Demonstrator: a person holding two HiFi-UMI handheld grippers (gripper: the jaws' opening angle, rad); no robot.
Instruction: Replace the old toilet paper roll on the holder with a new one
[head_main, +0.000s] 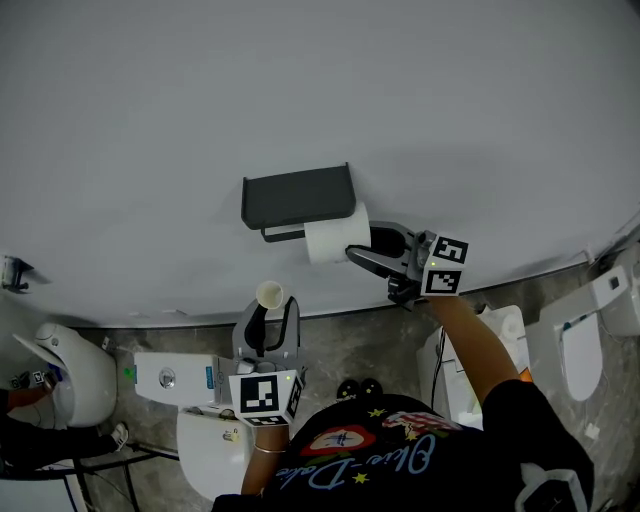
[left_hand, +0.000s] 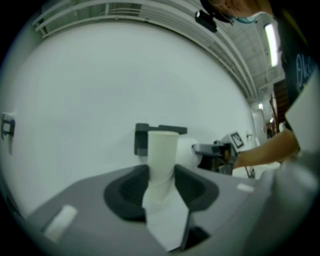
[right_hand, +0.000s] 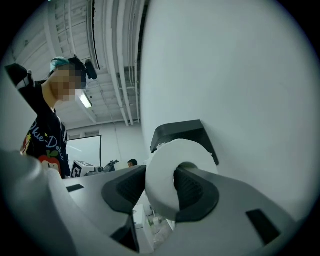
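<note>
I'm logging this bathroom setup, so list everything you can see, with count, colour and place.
wall: one, pale grey, behind everything
paper holder: one, dark grey, mounted on the wall
full paper roll: one, white, just under the holder's shelf
spent tube: one, off-white with a trailing paper scrap, lower left of the holder
toilets: several, white, on the floor by the wall
left tongs: one, grey, shut on the spent tube
right tongs: one, grey, one jaw inside the full roll's core, one outside
</note>
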